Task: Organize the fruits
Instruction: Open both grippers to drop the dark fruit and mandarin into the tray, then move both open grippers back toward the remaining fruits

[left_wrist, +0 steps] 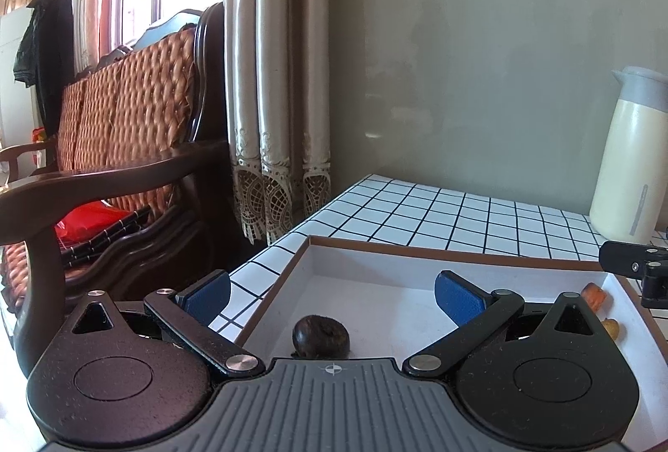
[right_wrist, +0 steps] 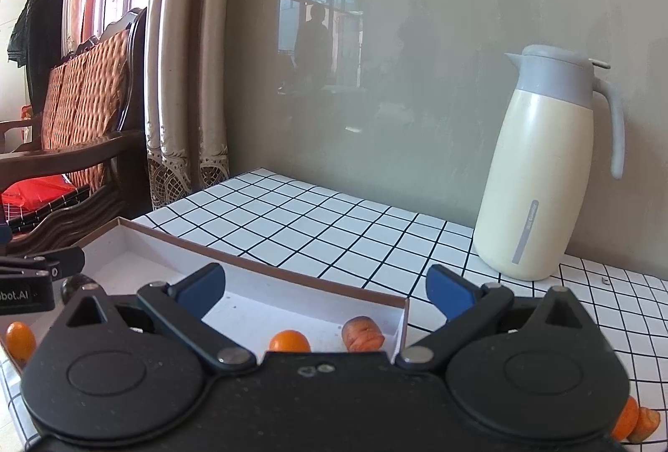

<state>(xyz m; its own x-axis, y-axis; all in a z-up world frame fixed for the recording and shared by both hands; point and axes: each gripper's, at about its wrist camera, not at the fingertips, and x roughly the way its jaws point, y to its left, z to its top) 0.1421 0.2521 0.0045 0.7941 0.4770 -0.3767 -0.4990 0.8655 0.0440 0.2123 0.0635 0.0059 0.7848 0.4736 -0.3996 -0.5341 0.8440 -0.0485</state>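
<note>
Both grippers' fingers (left_wrist: 457, 295) spread wide

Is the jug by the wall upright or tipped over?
Upright. The jug stands on its base on the checked table, lid on top.

Readable text: only one bit. Right wrist view, far left edge: white letters "bot.AI" on the black body of the left gripper (right_wrist: 25, 295); start of the word is cut off by the frame edge. Jug (right_wrist: 538, 176): grey vertical strip on its front carries small print, too tiny to read. Left wrist view: small crosshair mark on the grey plate of that gripper (left_wrist: 332, 369), no letters. No other labels or nos. legible.
</note>
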